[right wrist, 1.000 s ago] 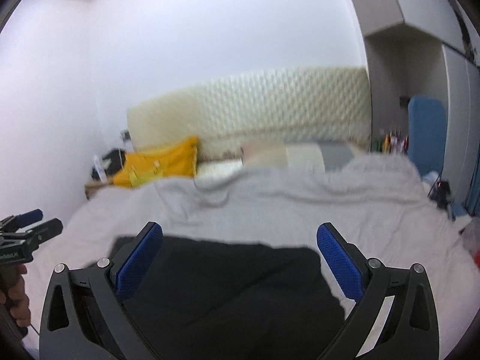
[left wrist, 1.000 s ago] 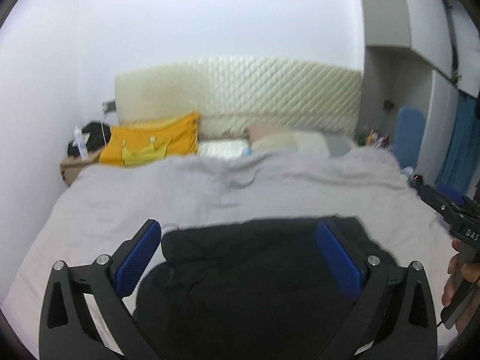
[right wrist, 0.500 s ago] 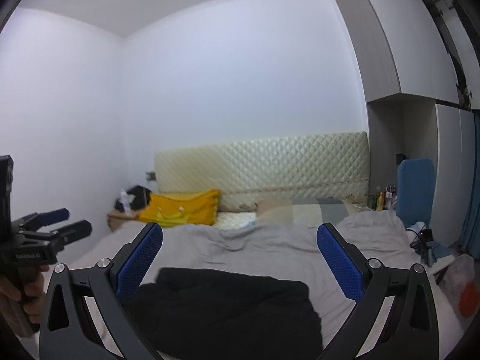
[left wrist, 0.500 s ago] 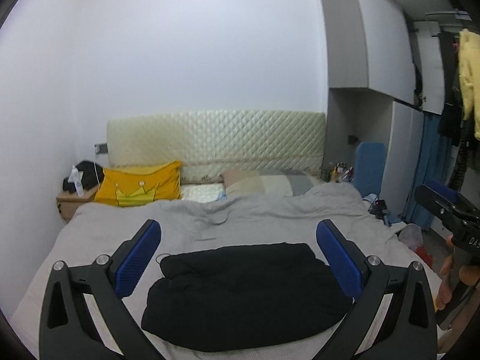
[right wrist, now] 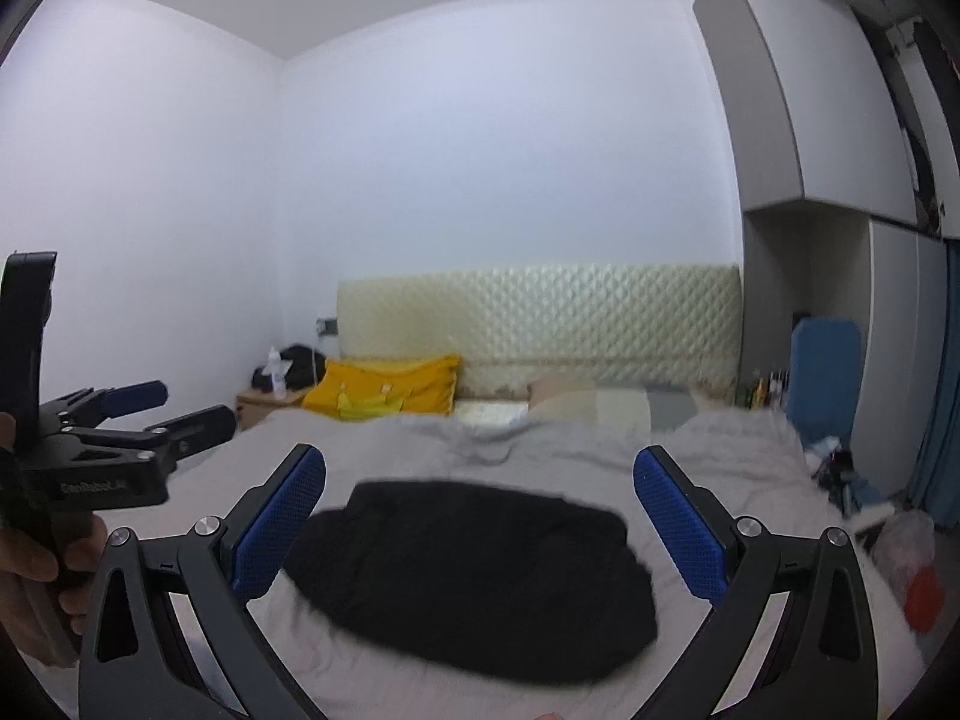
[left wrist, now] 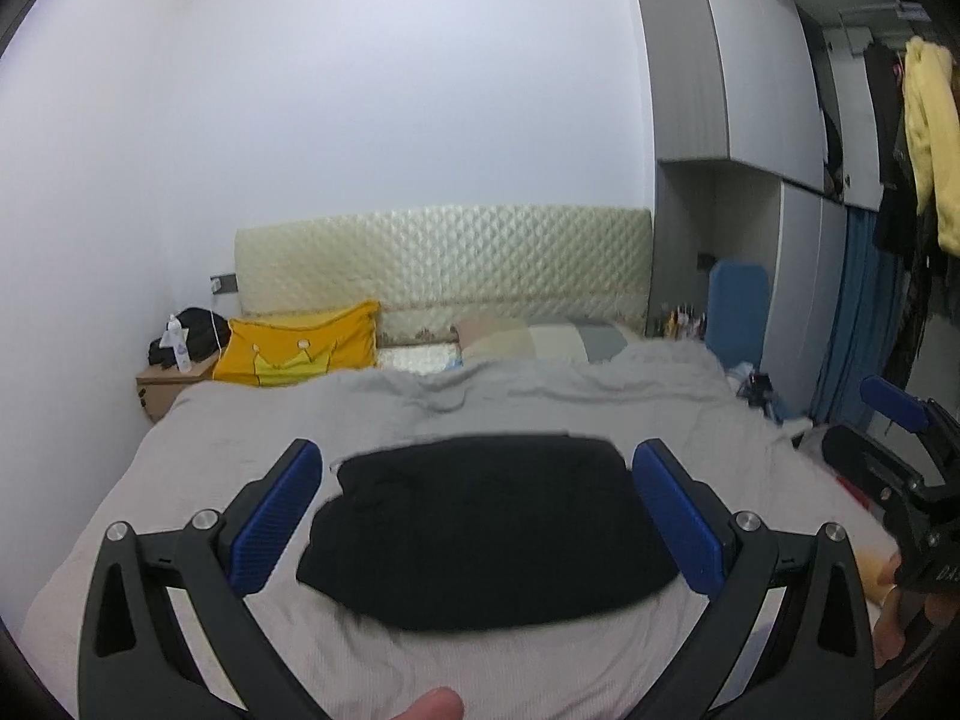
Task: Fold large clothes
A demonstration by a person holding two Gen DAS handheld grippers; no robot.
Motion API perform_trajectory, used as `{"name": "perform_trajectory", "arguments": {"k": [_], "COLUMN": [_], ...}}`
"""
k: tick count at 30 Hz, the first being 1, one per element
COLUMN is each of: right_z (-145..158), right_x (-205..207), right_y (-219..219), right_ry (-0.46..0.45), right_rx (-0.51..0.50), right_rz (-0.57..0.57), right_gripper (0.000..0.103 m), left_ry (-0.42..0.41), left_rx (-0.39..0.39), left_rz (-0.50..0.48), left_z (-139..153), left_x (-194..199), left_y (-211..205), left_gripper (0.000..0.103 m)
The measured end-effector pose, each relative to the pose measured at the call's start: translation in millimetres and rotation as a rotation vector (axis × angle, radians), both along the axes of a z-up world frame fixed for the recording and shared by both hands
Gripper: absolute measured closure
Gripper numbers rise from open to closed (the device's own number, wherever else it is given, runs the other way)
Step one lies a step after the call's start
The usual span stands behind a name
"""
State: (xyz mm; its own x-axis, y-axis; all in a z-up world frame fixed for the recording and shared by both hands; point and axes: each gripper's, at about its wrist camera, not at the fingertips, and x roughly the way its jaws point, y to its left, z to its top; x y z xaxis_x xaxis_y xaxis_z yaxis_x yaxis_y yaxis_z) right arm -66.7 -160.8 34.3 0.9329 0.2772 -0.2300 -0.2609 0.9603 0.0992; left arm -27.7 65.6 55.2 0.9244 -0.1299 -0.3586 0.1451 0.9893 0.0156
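The left gripper [left wrist: 477, 516] has its two fingers spread wide, holding and touching nothing; each finger carries a blue ribbed pad [left wrist: 273, 525] on a black frame. The right gripper [right wrist: 480, 522] stands the same way, fingers fully apart and empty, its pads [right wrist: 681, 531] a blue dimpled texture. Both hover above the bed [left wrist: 180, 480], clear of the fabric.

One black garment [left wrist: 486, 531] lies on the bed, seen between the fingers in both views: a soft, matte bundle folded into a rough rounded rectangle, its edges slightly blurred. In the right wrist view it [right wrist: 474, 576] sits at about 6 o'clock of the frame's middle.

The bed has a grey, lightly wrinkled cover and one cream headboard [left wrist: 444, 264] with diamond quilting at 12 o'clock. One yellow pillow [left wrist: 300, 351] with a crown pattern leans at 10 o'clock, beside a pale patchwork pillow [left wrist: 528, 339]. A wooden nightstand [left wrist: 162, 387] holds one plastic bottle [left wrist: 180, 348] and a dark heap.

In the left wrist view the right gripper [left wrist: 900, 456] shows at 3 o'clock, held by a hand [left wrist: 894, 618]. In the right wrist view the left gripper [right wrist: 156, 414] shows at 9 o'clock, its fingers apart. A yellow garment [left wrist: 930, 138] hangs at 2 o'clock by grey cabinets [left wrist: 744, 60].
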Motion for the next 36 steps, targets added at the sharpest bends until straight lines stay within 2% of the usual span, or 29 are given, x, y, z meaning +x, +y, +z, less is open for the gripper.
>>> {"name": "perform_trajectory", "arguments": {"k": [2, 7, 13, 17, 24, 36], "right_z": [-12, -41, -63, -79, -98, -106], "right_x": [-3, -8, -14, -11, -6, -3], "right_y": [2, 10, 8, 7, 7, 7], "right_ry": [0.034, 0.094, 0.13, 0.169, 0.205, 0.22], "right_rx": [0.008, -0.011, 0.019, 0.018, 0.015, 0.019], "right_rz": [-0.013, -0.041, -0.035, -0.046, -0.062, -0.077], "right_gripper": [0.0, 0.0, 0.0, 0.0, 0.0, 0.0], "left_ry": [0.022, 0.087, 0.169, 0.196, 0.237, 0.252], "left_rx": [0.002, -0.057, -0.087, -0.069, -0.058, -0.05], "left_rz": [-0.003, -0.007, 0.003, 0.013, 0.016, 0.027], "left_z": [-11, -34, -63, -77, -92, -98], "left_x": [-4, -10, -8, -8, -7, -7], "left_y": [-1, -3, -3, -4, -3, 1], "left_gripper": [0.0, 0.0, 0.0, 0.0, 0.0, 0.0]}}
